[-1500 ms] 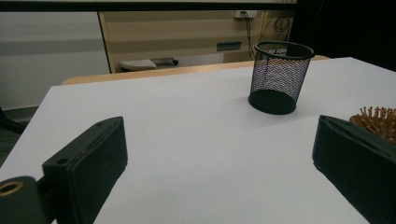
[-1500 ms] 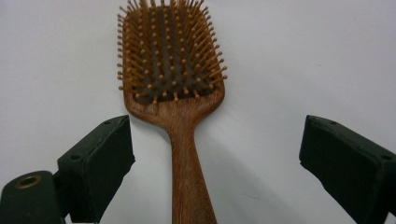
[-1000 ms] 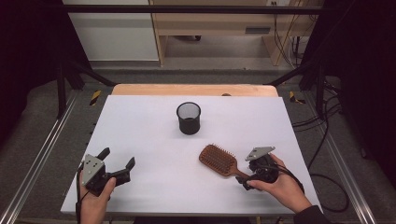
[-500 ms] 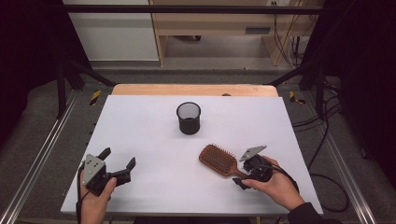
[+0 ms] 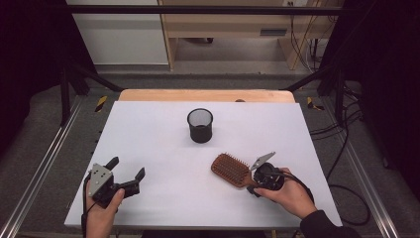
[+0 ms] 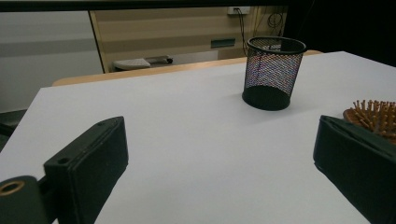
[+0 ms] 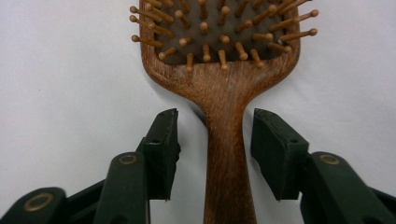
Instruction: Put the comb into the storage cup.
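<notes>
On the worktop (image 5: 163,129), you have the mesh cup (image 5: 200,125) standing upright near the centre, toward twelve o'clock. The hairbrush (image 5: 232,170) lies flat at about four o'clock from the cup, bristles up, handle pointing toward four o'clock. Your left tool (image 5: 130,179) sits well apart at eight o'clock; your right tool (image 7: 214,140) straddles the handle.

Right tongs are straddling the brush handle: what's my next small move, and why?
Probably finish closing. The right tongs have just been closing around the hairbrush handle, which lies centred between the pads, with gaps left on both sides.
</notes>
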